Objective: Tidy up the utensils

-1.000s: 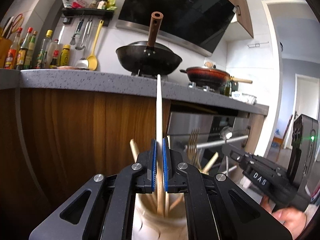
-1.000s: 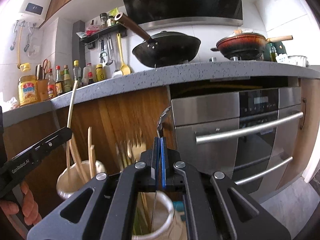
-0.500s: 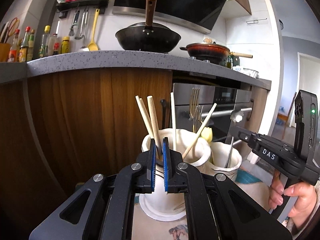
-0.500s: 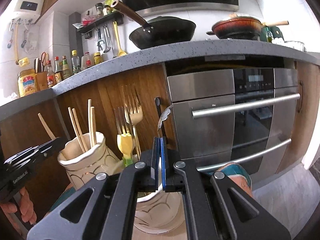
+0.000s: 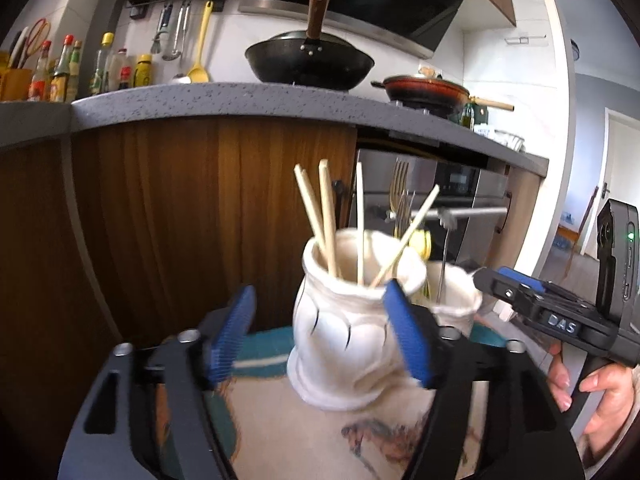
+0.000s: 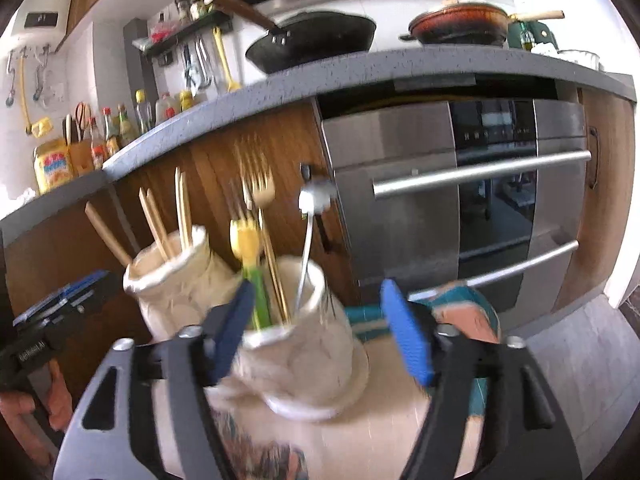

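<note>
A white ceramic jar [image 5: 340, 332] holds several wooden chopsticks [image 5: 326, 216]. My left gripper [image 5: 320, 292] is opening; its blue pads stand wide either side of the jar and press on nothing. A second white jar [image 6: 304, 344] holds forks [image 6: 260, 196], a yellow-green utensil [image 6: 246, 240] and a metal spoon [image 6: 308, 236]. My right gripper [image 6: 318, 288] is opening too, with that jar's rim between its fingers and no pad touching. The chopstick jar [image 6: 176, 280] stands left of it. Each gripper shows in the other's view: the right gripper [image 5: 520, 292] and the left gripper [image 6: 60, 300].
Both jars stand on a patterned mat with a teal border [image 5: 260, 344]. Behind are a wooden cabinet front [image 5: 180, 220], a steel oven [image 6: 460, 200] and a grey counter [image 5: 240, 96] with a black wok [image 5: 310, 60], a red pan [image 5: 424, 88] and bottles [image 5: 60, 72].
Both grippers sank toward the jars and went from shut to open. The left let go of a chopstick into its jar; the right let go of the spoon into the other jar.
</note>
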Available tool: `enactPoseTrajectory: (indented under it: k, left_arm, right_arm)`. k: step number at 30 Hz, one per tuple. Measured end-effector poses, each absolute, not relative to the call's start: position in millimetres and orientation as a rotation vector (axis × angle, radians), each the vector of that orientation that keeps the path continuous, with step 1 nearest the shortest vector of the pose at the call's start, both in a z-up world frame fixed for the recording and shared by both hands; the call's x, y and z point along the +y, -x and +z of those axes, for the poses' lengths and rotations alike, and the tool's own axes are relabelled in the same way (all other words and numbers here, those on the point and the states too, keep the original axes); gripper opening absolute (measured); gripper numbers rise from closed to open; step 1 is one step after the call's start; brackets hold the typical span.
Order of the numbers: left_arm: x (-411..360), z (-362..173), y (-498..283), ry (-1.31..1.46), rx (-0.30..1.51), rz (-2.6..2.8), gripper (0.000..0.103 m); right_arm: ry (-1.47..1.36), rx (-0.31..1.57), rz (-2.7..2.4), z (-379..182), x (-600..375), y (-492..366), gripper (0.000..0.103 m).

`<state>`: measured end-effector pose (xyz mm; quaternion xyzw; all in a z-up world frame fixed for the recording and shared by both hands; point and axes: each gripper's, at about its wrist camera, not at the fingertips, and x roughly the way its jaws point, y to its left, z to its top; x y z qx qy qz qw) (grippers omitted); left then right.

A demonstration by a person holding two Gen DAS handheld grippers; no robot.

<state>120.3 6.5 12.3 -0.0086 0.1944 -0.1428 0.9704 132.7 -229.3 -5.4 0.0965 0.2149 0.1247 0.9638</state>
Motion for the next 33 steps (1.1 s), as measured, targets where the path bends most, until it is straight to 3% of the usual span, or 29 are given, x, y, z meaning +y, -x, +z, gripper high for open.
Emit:
enactPoseTrajectory:
  k: [4,11,24,33]
  left_arm:
    - [10,-3,-107,-0.018,0.434,-0.243,0.091]
    - [9,-27,-76,-0.066,0.438,-0.185,0.094]
    - [1,-30,-37,-0.076,0.276,-0.168,0.097]
    - [2,-29,-36,-0.072,0.264,-0.149,0.098]
  right_arm:
    - [-0.141,0.497,0.252,-21,-230,-115,0.085]
    - [-0.069,0.500,0.238,-31,-233,-83,0.098]
    - [0.032,0.312,0.205,-28,-215,-55,0.098]
    - [0.083,0.247,0.198,-26,-205,-42,0.098]
